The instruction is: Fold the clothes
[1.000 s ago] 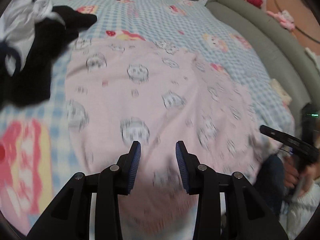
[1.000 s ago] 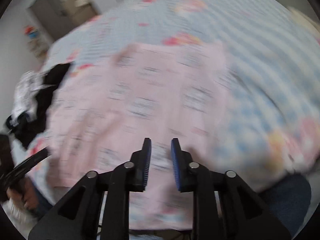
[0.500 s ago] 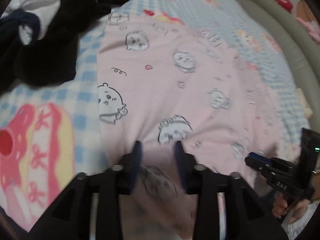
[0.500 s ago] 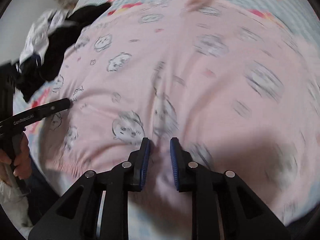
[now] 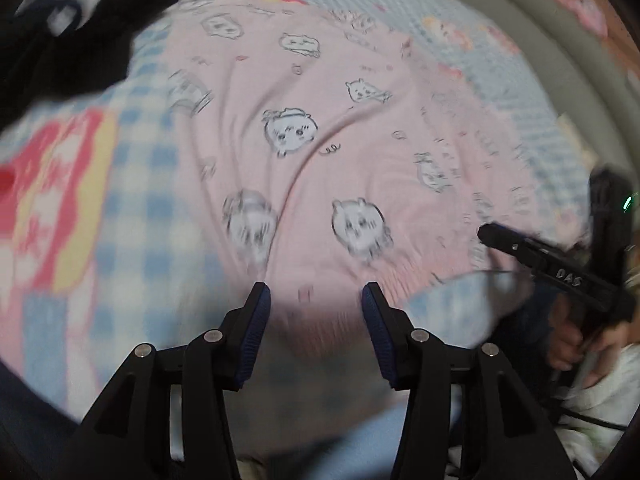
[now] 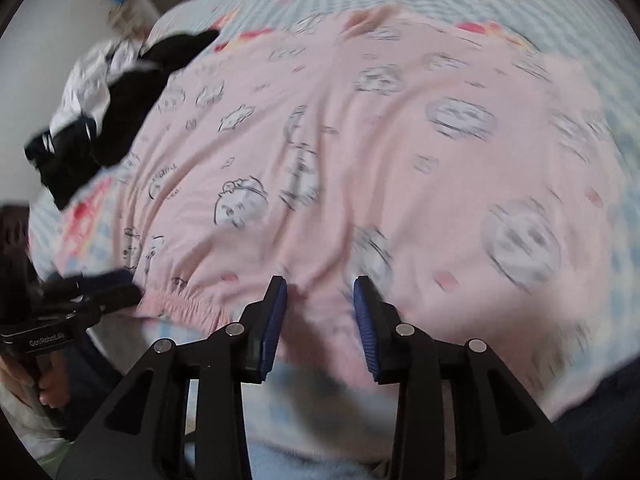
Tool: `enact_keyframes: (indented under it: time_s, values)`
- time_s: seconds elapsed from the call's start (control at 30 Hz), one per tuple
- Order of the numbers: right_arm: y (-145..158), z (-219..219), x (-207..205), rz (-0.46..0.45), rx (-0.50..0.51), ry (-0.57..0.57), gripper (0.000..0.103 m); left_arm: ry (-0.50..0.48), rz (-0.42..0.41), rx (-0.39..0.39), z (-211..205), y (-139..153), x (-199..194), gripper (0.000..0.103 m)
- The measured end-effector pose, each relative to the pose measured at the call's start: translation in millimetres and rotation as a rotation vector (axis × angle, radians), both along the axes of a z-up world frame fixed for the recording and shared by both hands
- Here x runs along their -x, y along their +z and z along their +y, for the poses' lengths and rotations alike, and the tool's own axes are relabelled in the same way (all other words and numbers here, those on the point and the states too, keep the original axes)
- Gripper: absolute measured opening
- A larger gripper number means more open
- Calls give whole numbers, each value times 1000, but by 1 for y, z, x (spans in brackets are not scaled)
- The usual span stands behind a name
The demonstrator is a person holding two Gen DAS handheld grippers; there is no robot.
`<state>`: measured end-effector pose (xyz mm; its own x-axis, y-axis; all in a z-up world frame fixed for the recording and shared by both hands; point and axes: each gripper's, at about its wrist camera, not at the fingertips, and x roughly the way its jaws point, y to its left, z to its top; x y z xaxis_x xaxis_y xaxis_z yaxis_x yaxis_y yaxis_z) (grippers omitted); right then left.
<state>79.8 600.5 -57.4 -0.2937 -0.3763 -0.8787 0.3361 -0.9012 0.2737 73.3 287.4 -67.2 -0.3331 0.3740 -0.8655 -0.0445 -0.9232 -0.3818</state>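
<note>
While both of our claws hang over the near edge of the bed [image 5: 132, 184], the pink garment [image 5: 320, 160] with its cartoon-face print lies spread flat on the blue checked bedsheet, wrinkled in long soft creases. Our left claw [image 5: 316, 316] has its blue-padded fingers [image 5: 256, 328] spread wide, nothing between them, poised just above the garment's gathered hem. Our right claw [image 6: 320, 312] is likewise spread and empty, sitting over the same elastic hem [image 6: 180, 304] further along. In the left wrist view we see the right claw [image 5: 520, 246] coming in from the right side, its tip near the hem edge; whether it touches the cloth we cannot tell. In the right wrist view the left claw [image 6: 100, 292] shows at the left, its tip close against the hem's gathered corner.

Beyond the garment's far left corner a heap of black and white clothes [image 6: 104, 116] rests on the sheet, just beside the pink cloth. A grey padded bed frame [image 5: 540, 60] curves round the far right side in the left wrist view. Both views are partly blurred.
</note>
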Motion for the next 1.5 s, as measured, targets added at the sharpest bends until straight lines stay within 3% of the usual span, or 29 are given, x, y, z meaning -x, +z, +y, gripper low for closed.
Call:
enact_keyframes:
  time_s: [0.1, 0.23, 0.37, 0.43, 0.53, 0.57, 0.63, 0.7, 0.83, 0.9, 1.0, 1.13, 1.23, 1.33, 1.4, 1.5]
  values:
    - [18, 23, -12, 58, 33, -70, 36, 48, 19, -59, -13, 1, -9, 50]
    - [17, 58, -18, 117, -47, -297, 34, 119, 8, -86, -28, -6, -23, 51]
    - [24, 99, -31, 108, 61, -410, 33, 198, 41, -155, -38, -1, -30, 51]
    - [29, 109, -37, 133, 68, -447, 35, 217, 27, -203, -42, -5, -27, 52]
    - [21, 119, -35, 91, 56, -457, 41, 204, -55, -448, -41, -23, -22, 65]
    - [11, 117, -33, 47, 68, -438, 48, 210, -84, -492, -38, -30, -21, 67]
    - [-4, 109, -29, -14, 98, -405, 50, 218, -74, -414, -32, -34, -21, 63]
    - [-13, 99, -31, -15, 102, -375, 50, 218, -58, -345, -28, -35, -22, 48]
    - [-11, 90, -32, 26, 41, -376, 33, 255, -35, -234, -40, -31, -31, 36]
    - [-8, 91, -31, 49, -69, -432, 31, 273, -61, -287, -47, -32, -34, 35]
    - [-7, 88, -27, 21, 57, -436, 32, 269, -83, -410, -54, -34, -34, 44]
    - [-11, 81, -19, -22, 204, -438, 45, 258, -113, -367, -46, -41, -21, 49]
    - [-29, 67, -7, -45, 168, -444, 50, 243, -105, -402, -38, -46, -11, 63]
    - [-19, 68, -10, -40, 189, -438, 53, 249, -71, -417, -32, -45, -8, 59]
    - [-9, 61, -10, -6, 224, -418, 53, 238, -21, -385, -30, -38, -13, 44]
    - [-4, 56, -10, 18, 255, -399, 62, 233, -3, -404, -29, -37, -17, 43]
